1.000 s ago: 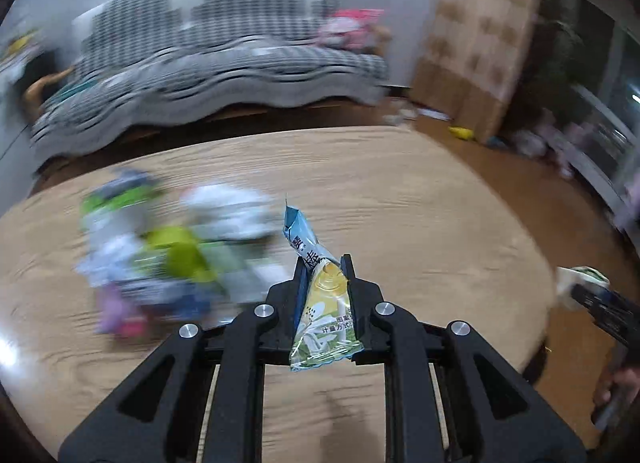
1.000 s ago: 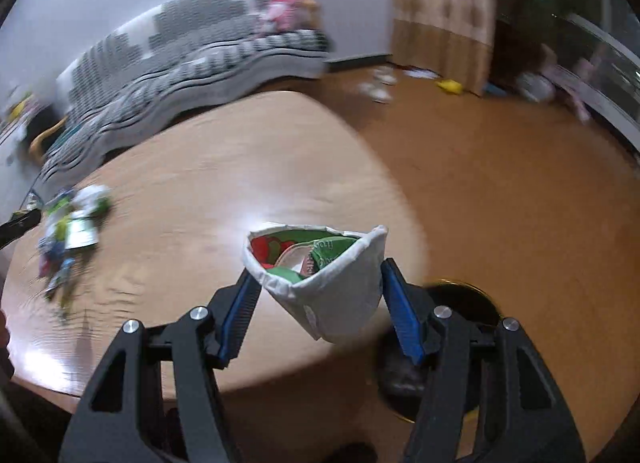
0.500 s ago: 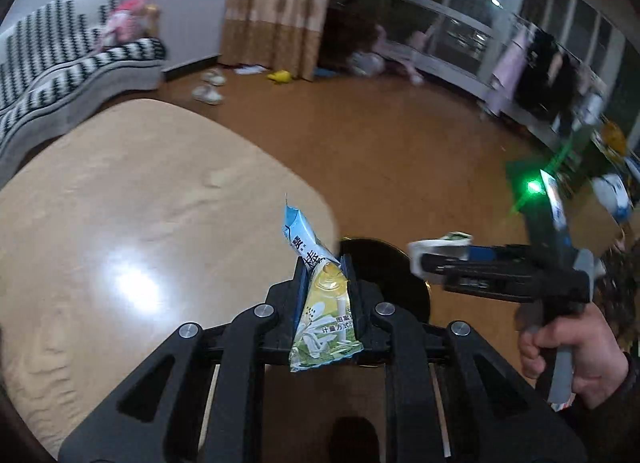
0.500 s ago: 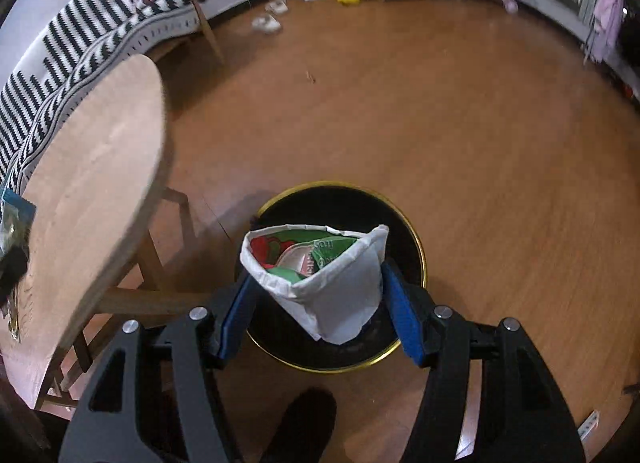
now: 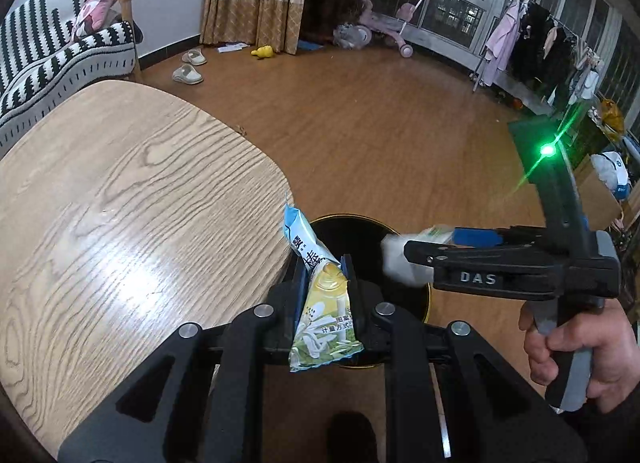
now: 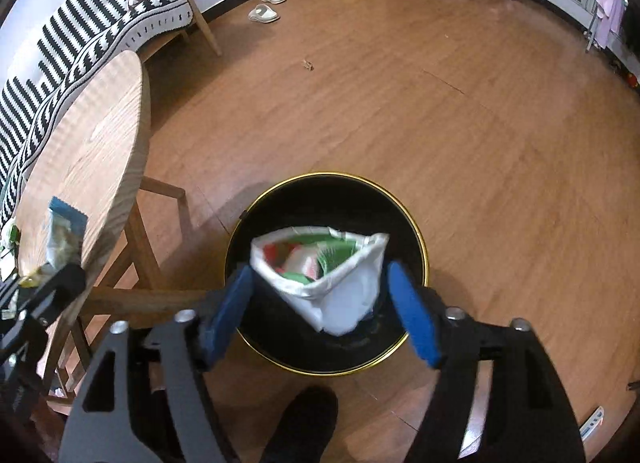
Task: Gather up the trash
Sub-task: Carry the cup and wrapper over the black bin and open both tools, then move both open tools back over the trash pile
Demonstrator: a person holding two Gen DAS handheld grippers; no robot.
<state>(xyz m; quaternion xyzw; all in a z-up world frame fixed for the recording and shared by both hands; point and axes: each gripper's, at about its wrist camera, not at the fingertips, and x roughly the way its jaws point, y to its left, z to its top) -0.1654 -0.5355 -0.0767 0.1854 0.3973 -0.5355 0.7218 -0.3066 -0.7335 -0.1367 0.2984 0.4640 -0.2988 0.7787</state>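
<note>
My left gripper (image 5: pixel 325 263) is shut on a blue and yellow snack wrapper (image 5: pixel 320 295), held at the table's edge just left of the black bin (image 5: pixel 360 231). My right gripper (image 6: pixel 320 283) is open directly above the gold-rimmed black bin (image 6: pixel 416 231). A crumpled white paper cup (image 6: pixel 332 275) with red and green scraps inside sits between the spread blue pads (image 6: pixel 412 315), blurred and apart from both. In the left wrist view the right gripper (image 5: pixel 404 251) hovers over the bin with the white cup (image 5: pixel 400 259) at its tip.
The wooden table (image 5: pixel 120 203) lies left of the bin; its leg (image 6: pixel 136 239) stands beside the bin. A striped sofa (image 6: pixel 80 31), slippers (image 6: pixel 264 13) and toys sit on the wood floor beyond. My shoe (image 6: pixel 304 423) is near the bin.
Both grippers swung from the table towards the bin. The right gripper's jaws have spread apart and the paper cup is now loose between them, over the bin.
</note>
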